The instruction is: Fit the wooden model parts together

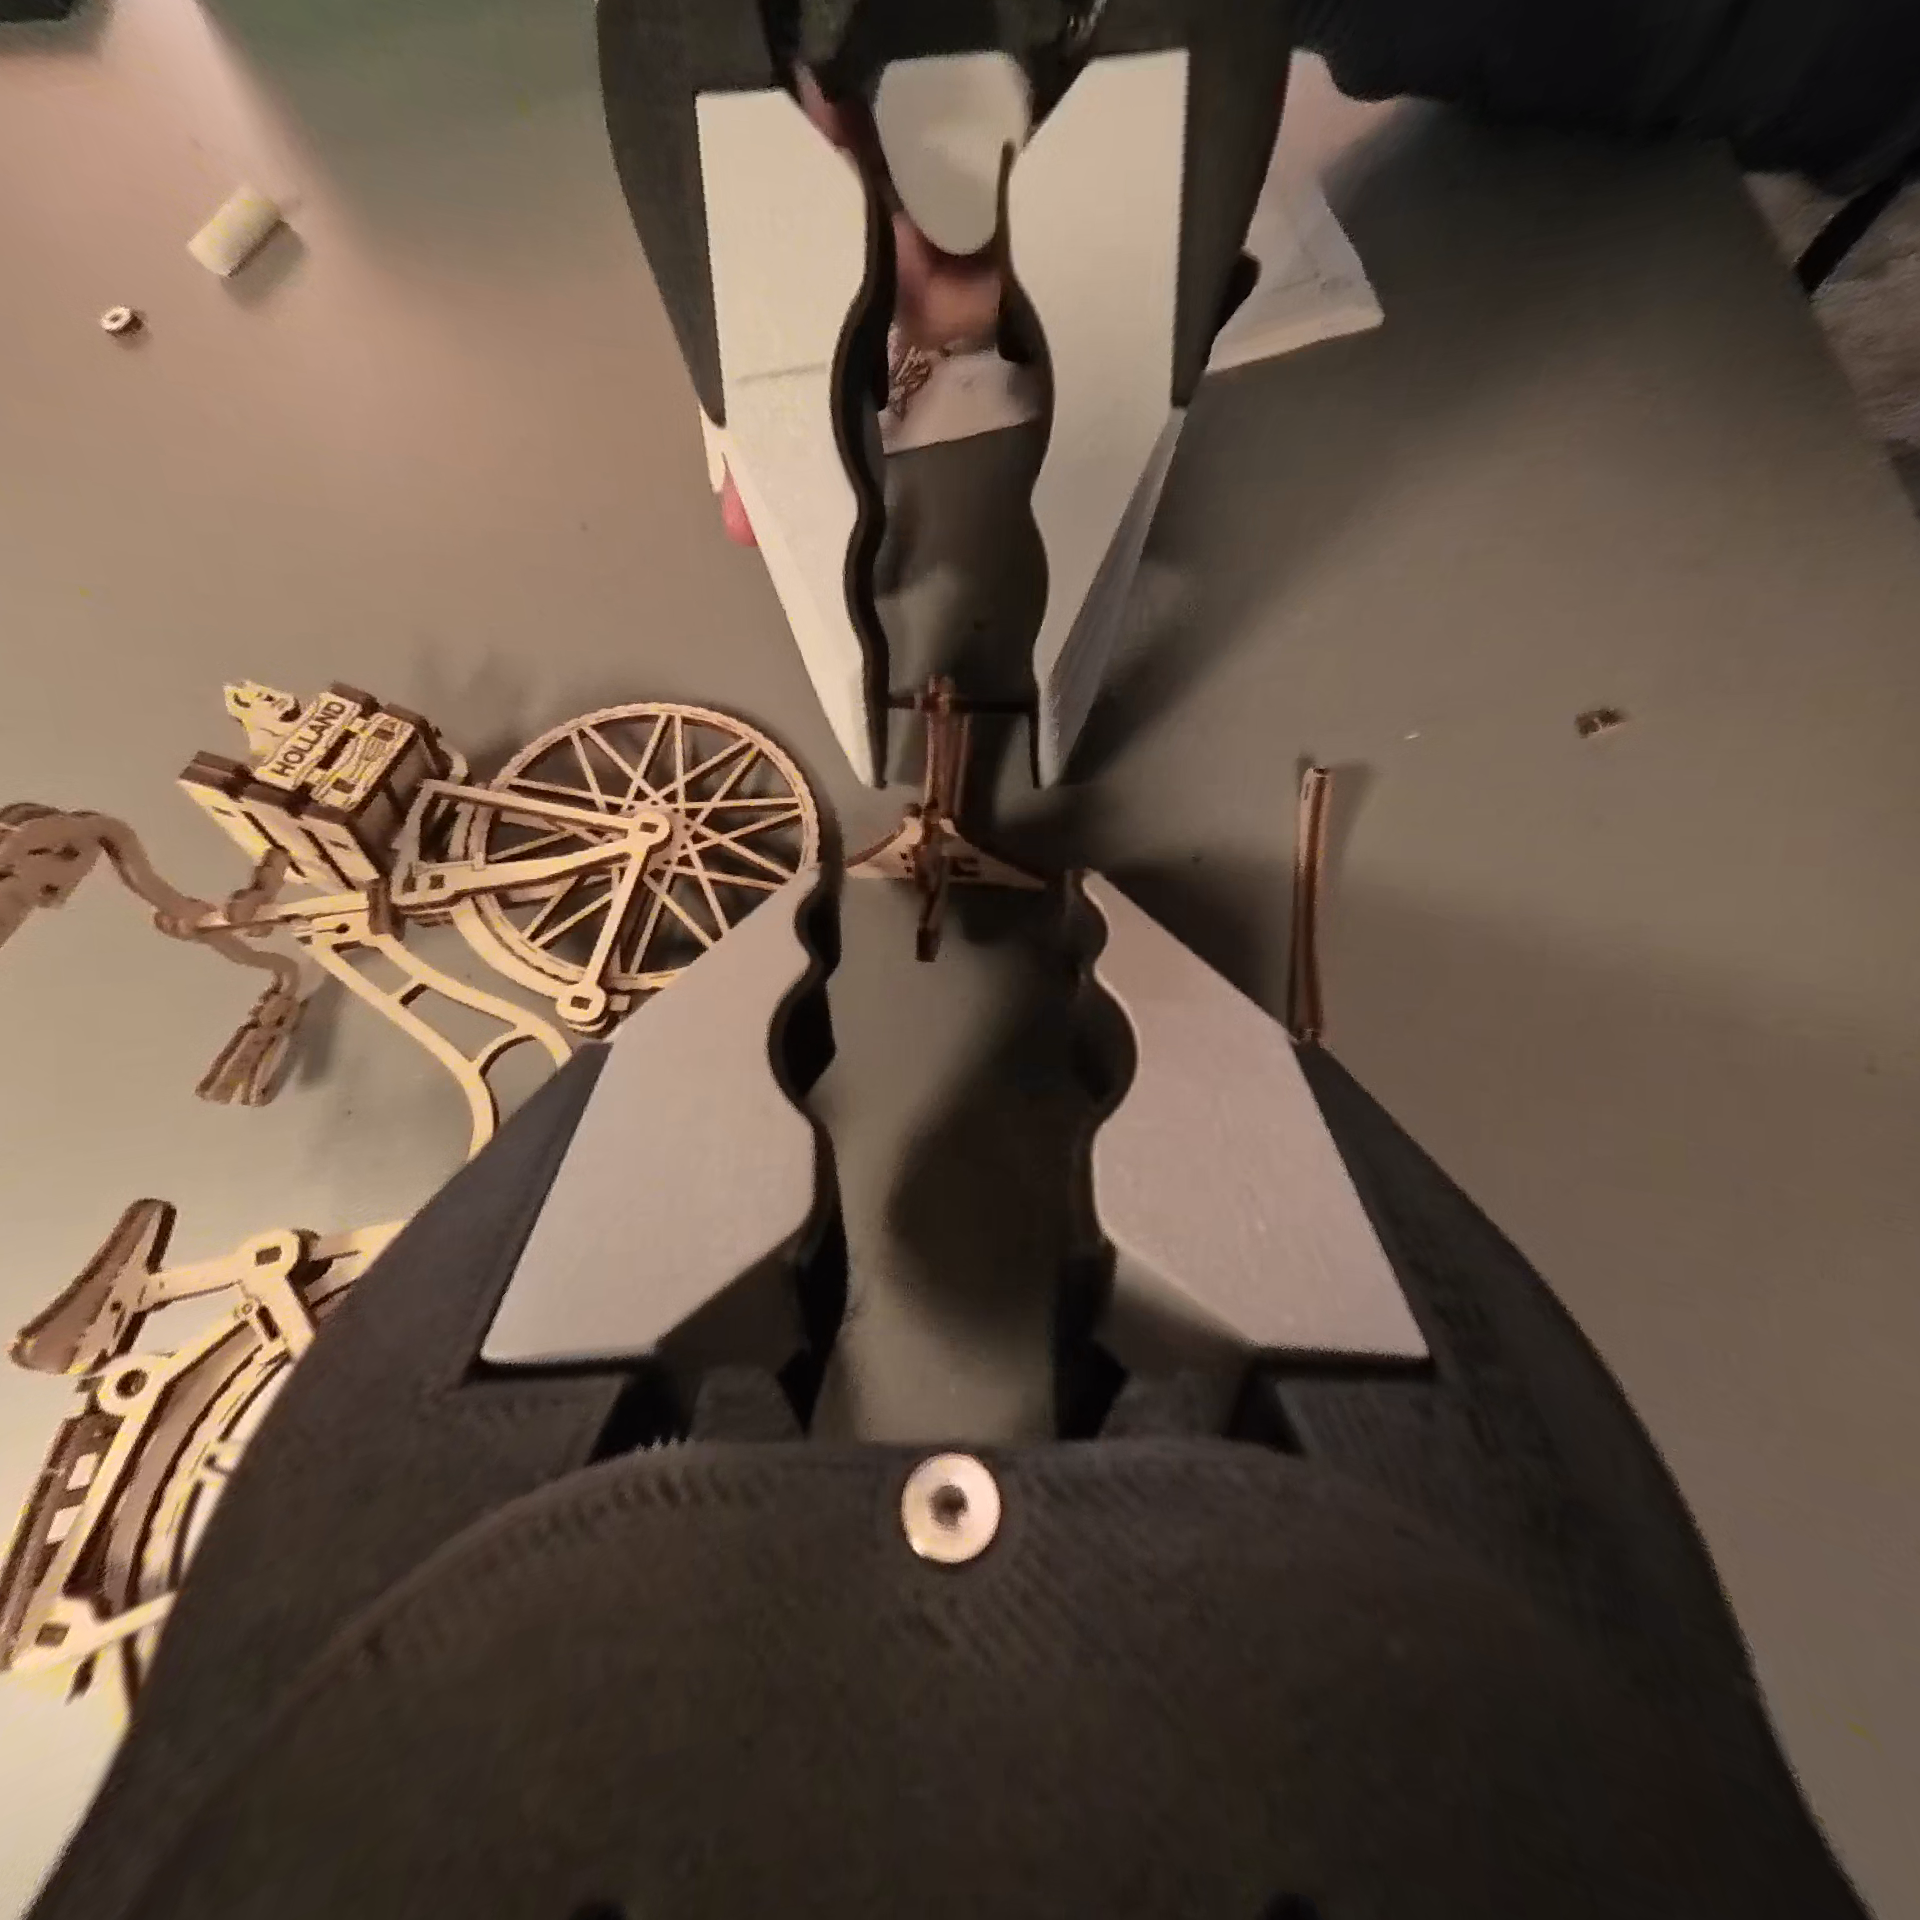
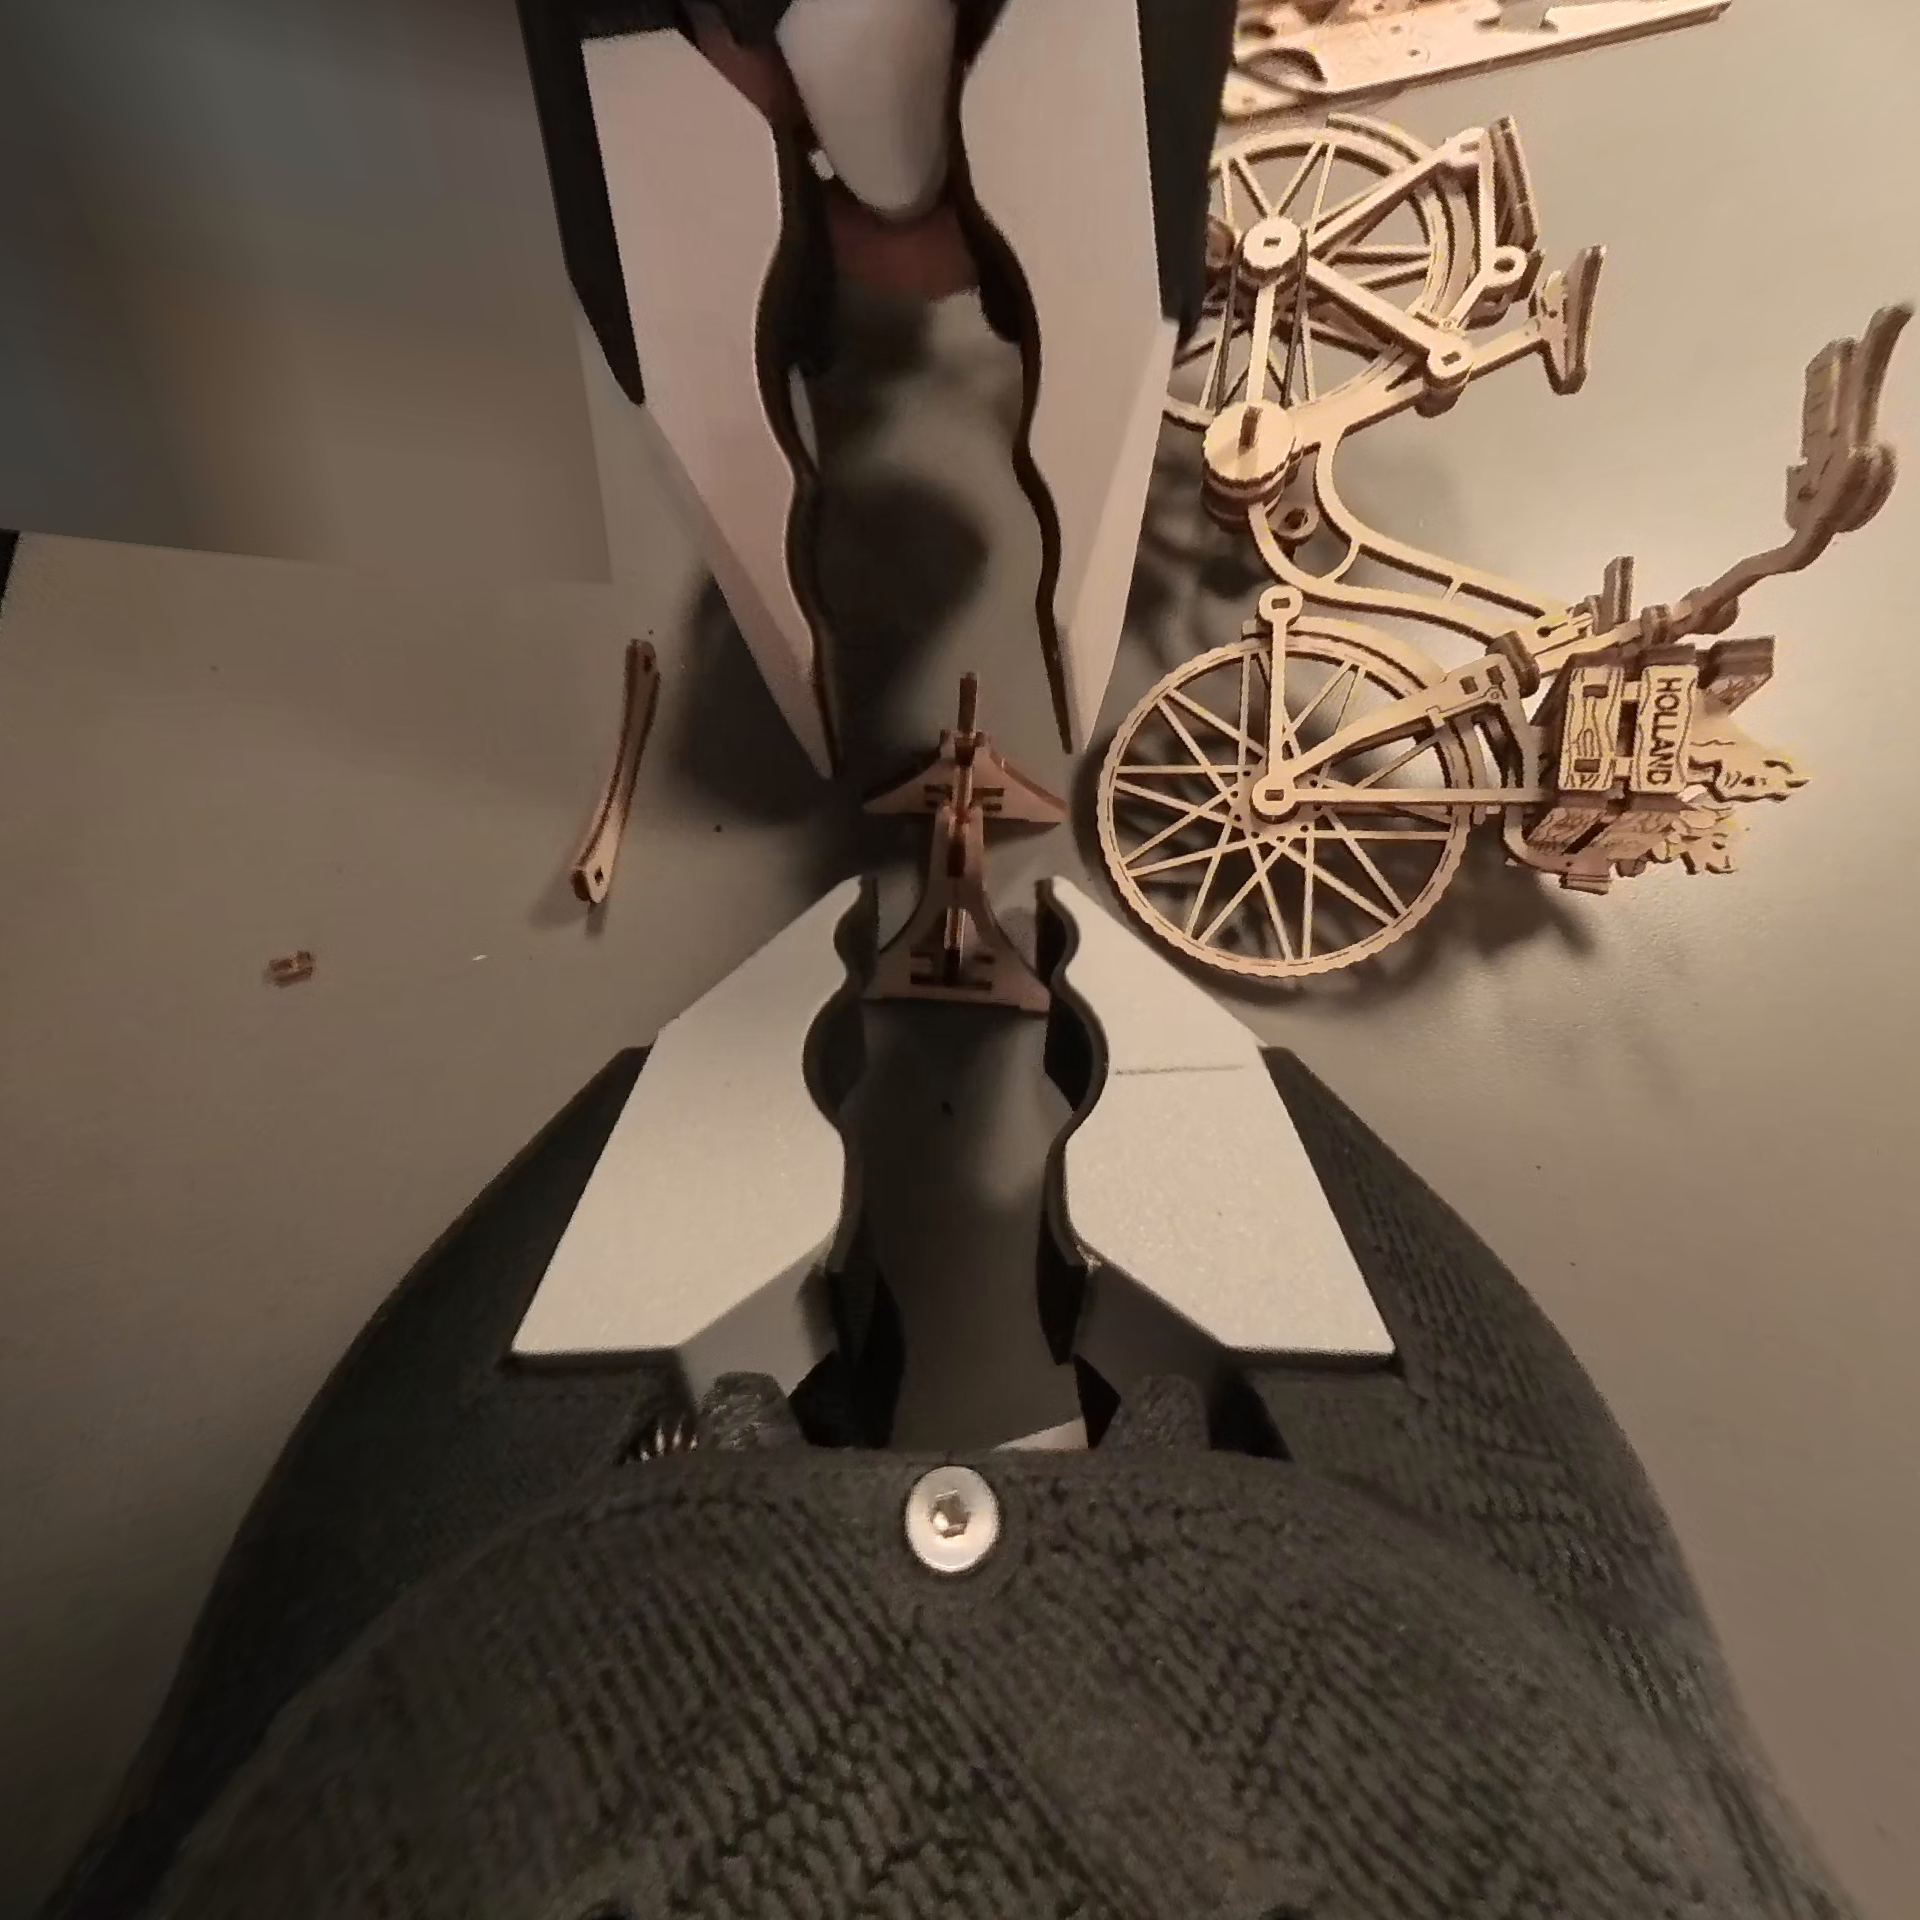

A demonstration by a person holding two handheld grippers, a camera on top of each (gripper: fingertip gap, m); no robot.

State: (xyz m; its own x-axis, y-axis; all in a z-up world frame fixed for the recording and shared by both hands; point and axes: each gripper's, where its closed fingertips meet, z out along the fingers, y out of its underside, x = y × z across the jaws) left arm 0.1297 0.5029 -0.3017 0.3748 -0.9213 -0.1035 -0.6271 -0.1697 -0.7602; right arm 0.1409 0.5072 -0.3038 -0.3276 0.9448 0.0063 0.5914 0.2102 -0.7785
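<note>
Right tool [image 2: 951, 894] grips wooden stand [image 2: 958, 894]; bicycle [image 2: 1351, 727] just beside.

Between our right gripper's [image 2: 954, 894] fingers stands a small wooden stand piece [image 2: 951, 883], its base touching both. The left gripper [image 2: 948, 748] faces us beyond it, jaws apart. A wooden bicycle model [image 2: 1351, 665] lies on the grey table [image 2: 312, 1039] beside them.

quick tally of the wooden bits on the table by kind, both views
bike: 1
small stand: 1
curved strip: 1
tiny chip: 1
flat part sheet: 1
Total: 5
</note>
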